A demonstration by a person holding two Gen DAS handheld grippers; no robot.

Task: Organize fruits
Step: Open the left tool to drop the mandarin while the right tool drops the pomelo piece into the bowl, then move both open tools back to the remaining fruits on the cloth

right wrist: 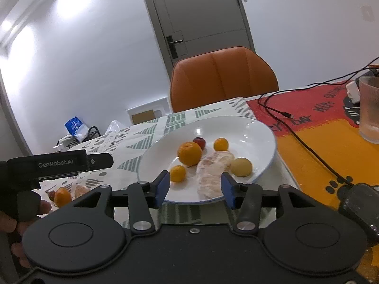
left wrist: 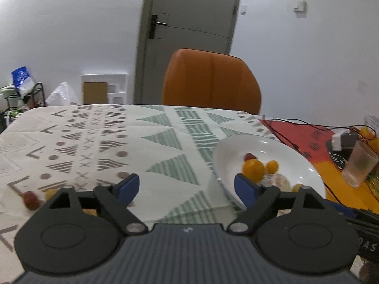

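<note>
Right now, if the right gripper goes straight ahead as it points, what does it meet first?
Likely the near rim of the white plate, then the peeled citrus piece lying just beyond the open fingers. Depth is uncertain through the fisheye.

Read "GenRobot.AI" in white letters on the black body of the left gripper (right wrist: 59, 164), at the near left of the right wrist view. Made out dark lettering on the red and orange mat (right wrist: 315, 116) at the far right, too skewed to spell. Glimpsed "AS" on a black strap (left wrist: 368, 246), near right.
</note>
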